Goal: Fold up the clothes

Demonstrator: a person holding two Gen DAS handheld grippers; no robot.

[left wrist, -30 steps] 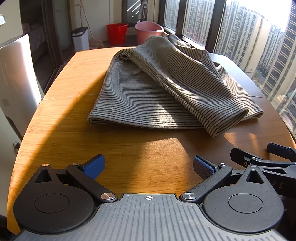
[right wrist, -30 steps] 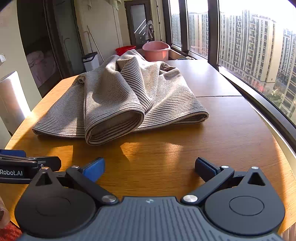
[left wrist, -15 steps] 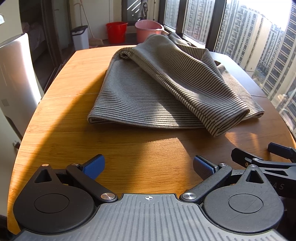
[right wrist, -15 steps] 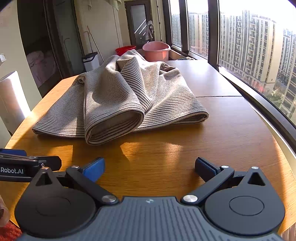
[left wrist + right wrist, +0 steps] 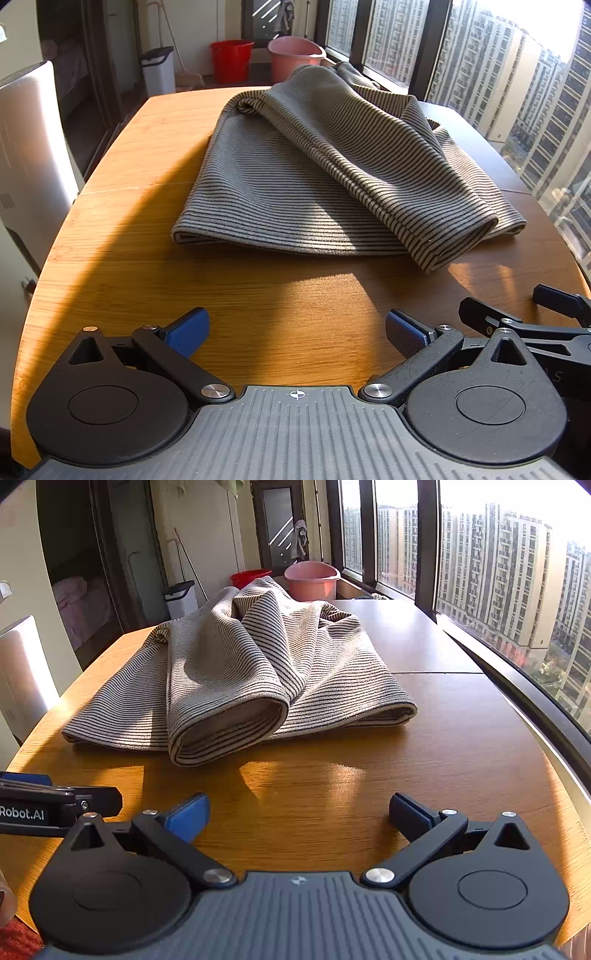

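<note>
The grey-and-black striped knit garment (image 5: 306,177) lay loosely bunched mid-way along the oval wooden table (image 5: 258,302), one layer flopped diagonally over the rest, a rolled open hem facing us. We judged folding barely begun. Risk noted: a pinch on that rolled hem could take only the upper layer, so the bundle would drag or twist instead of spreading flat; the smooth tabletop would let it slide. Our left gripper (image 5: 295,332) hovered low over the near edge, blue pads spread wide, holding nothing. Our right gripper (image 5: 297,812) sat just beside it, level, equally wide open and empty, both well short of the cloth. A pink plastic basin (image 5: 312,578) stood beyond.
</note>
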